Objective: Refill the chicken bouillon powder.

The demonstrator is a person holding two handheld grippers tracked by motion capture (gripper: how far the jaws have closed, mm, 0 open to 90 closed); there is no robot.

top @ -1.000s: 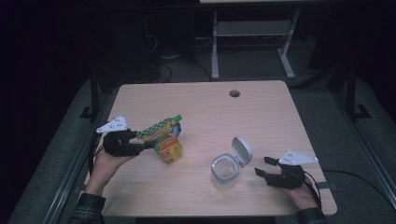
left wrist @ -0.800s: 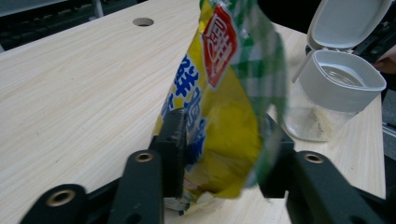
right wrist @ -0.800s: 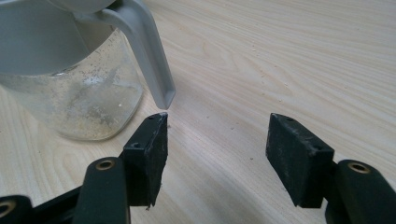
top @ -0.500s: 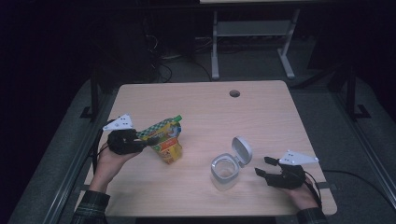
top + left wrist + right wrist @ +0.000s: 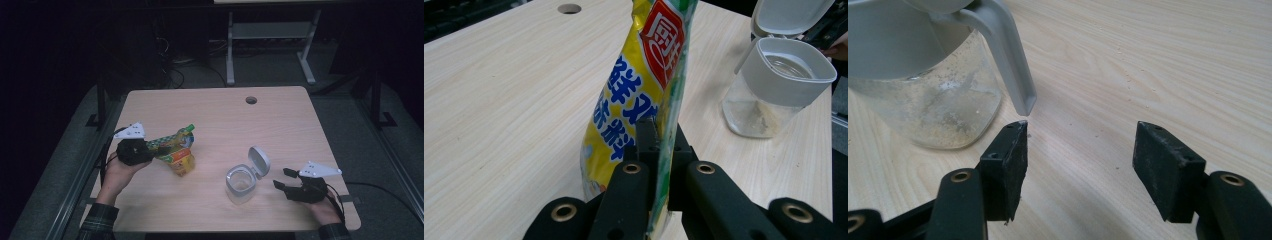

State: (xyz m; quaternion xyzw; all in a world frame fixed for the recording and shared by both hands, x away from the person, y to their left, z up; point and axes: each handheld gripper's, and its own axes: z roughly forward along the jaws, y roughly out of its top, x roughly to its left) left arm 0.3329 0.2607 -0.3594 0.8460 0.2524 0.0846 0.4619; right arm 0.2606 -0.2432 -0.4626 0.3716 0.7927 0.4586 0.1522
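Observation:
A yellow snack bag with red and blue print stands at the table's left. My left gripper is shut on its green-edged seam, and its jaws have just been closing with the bag between them. In the left gripper view the pads pinch the bag at the left gripper. A clear jar with a grey flip lid standing open sits right of centre. My right gripper rests open just right of the jar, with nothing between the right gripper jaws.
The wooden table has a round cable hole near its far edge. A metal stand is on the dark floor behind. Some powder lies in the bottom of the jar.
My left gripper has edged slightly right toward the bag and its jaws have closed on the bag's edge. The right gripper and the jar have stayed put.

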